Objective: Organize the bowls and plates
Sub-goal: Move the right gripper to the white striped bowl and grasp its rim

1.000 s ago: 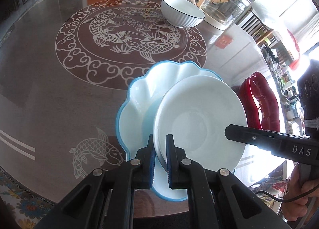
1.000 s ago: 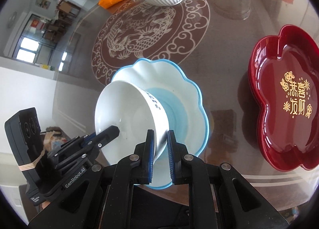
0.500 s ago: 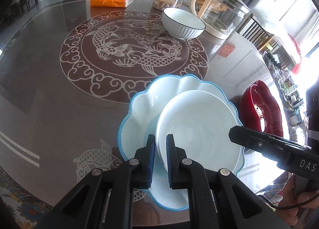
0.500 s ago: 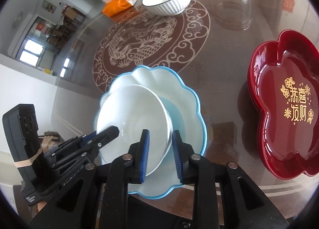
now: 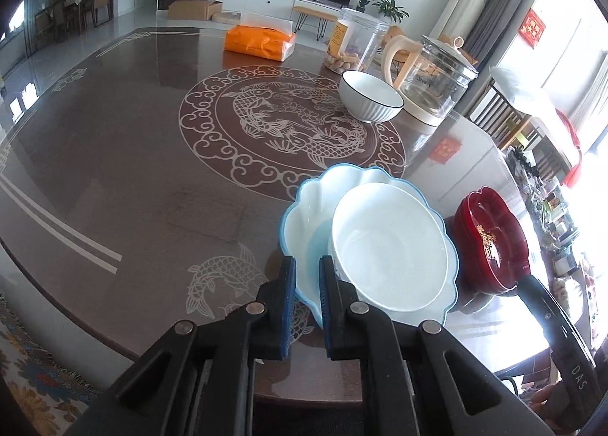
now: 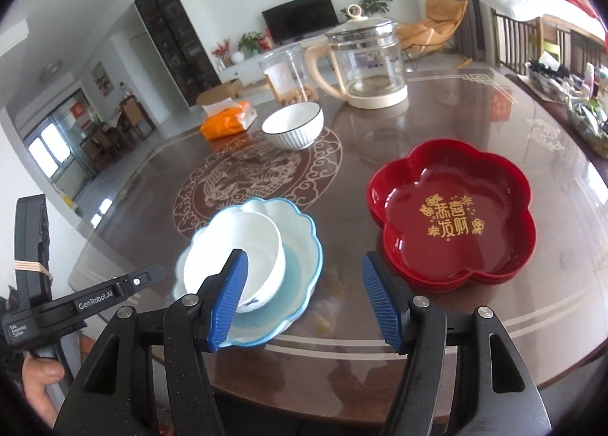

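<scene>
A white bowl (image 5: 391,249) (image 6: 243,246) sits in the blue-rimmed scalloped plate (image 5: 304,215) (image 6: 300,246) near the table's front edge. My left gripper (image 5: 307,303) is just in front of the plate, its jaws slightly apart with nothing between them. My right gripper (image 6: 304,299) is wide open and empty, pulled back above the table edge between the blue plate and the red flower-shaped plates (image 6: 452,208) (image 5: 490,242). A white ribbed bowl with a dark rim (image 5: 370,95) (image 6: 292,126) stands farther back.
At the back stand a glass kettle (image 6: 361,63) (image 5: 433,75), a clear jar (image 5: 353,44) (image 6: 285,75) and an orange tissue pack (image 5: 260,42) (image 6: 228,120). The dark round table (image 5: 114,154) has a fish medallion in its middle. Chairs stand to the right.
Both grippers let go of the white bowl, which now rests in the blue plate. Both pulled back and up; the right one opened wide.
</scene>
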`<state>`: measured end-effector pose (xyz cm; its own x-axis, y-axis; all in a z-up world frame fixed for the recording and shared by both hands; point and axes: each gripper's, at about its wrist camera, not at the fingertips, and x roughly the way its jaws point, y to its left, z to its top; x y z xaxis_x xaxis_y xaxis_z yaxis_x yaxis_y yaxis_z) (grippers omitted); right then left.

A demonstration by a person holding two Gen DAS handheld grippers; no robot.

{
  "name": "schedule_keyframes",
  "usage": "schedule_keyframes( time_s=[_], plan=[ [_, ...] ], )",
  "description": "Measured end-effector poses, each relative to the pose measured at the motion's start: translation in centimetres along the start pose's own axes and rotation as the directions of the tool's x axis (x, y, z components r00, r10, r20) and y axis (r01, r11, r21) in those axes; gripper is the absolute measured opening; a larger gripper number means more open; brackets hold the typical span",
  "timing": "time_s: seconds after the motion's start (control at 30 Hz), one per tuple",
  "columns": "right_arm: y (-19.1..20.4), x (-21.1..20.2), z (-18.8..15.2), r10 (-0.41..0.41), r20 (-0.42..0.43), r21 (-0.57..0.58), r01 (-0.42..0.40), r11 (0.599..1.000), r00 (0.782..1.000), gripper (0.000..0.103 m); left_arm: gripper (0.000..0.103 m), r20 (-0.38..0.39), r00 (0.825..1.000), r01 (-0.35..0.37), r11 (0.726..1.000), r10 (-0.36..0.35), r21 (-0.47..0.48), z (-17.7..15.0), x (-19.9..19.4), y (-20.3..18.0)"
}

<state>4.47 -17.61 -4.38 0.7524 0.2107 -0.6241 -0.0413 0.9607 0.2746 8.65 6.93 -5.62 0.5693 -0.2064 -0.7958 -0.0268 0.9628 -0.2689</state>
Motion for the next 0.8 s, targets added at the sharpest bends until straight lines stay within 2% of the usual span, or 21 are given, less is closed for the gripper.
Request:
schedule_keyframes(
  time_s=[0.03,0.07,0.1,0.13,0.17,0.3,0.47,0.53,0.63,0.8],
  plan=[
    [0.2,-0.3,-0.5,-0.027,0.018,-0.020,0.028,0.999,0.999,0.067,0.024,0.002,1.000,0.000,1.000,0.000,-0.015,-0.2,-0.1,0.3],
    [0.3,-0.4,-0.9,-0.050,0.029,-0.037,0.051,0.998,0.998,0.067,0.043,0.006,1.000,-0.001,0.999,0.001,-0.033,-0.3,-0.2,0.6],
    [0.4,-0.4,-1.3,-0.062,0.031,-0.045,0.063,0.997,0.998,0.067,0.054,0.020,1.000,-0.006,0.999,0.007,-0.054,-0.5,-0.5,0.9],
    [0.3,-0.3,-1.6,-0.063,0.029,-0.042,0.064,0.997,0.998,0.067,0.070,0.045,0.999,-0.019,0.998,0.022,-0.067,-0.6,-0.9,1.0],
    [0.4,-0.3,-1.8,-0.057,0.030,-0.033,0.058,0.998,0.998,0.067,0.074,0.072,0.997,-0.034,0.997,0.039,-0.068,-0.8,-1.4,1.1],
    [0.8,-0.4,-2.4,-0.054,0.053,-0.043,0.056,0.997,0.997,0.067,0.081,0.109,0.992,-0.061,0.997,0.065,-0.044,-0.8,-2.4,0.8],
    [1.6,-0.8,-2.9,-0.070,0.065,-0.078,0.075,0.994,0.995,0.068,0.087,0.163,0.977,-0.150,0.988,0.141,0.047,-0.9,-3.2,-0.2],
    [1.8,-0.9,-3.2,-0.083,0.071,-0.093,0.089,0.992,0.994,0.068,0.087,0.158,0.978,-0.144,0.989,0.137,0.034,-0.9,-3.3,0.3],
    [2.1,-0.5,-3.6,-0.095,0.055,-0.108,0.100,0.989,0.994,0.069,0.087,0.134,0.986,-0.098,0.995,0.097,-0.002,-0.9,-3.2,1.3],
    [2.3,-0.2,-3.7,-0.117,0.047,-0.125,0.122,0.985,0.992,0.069,0.087,0.147,0.985,-0.084,0.996,0.089,-0.037,-0.9,-3.6,2.4]
  ],
)
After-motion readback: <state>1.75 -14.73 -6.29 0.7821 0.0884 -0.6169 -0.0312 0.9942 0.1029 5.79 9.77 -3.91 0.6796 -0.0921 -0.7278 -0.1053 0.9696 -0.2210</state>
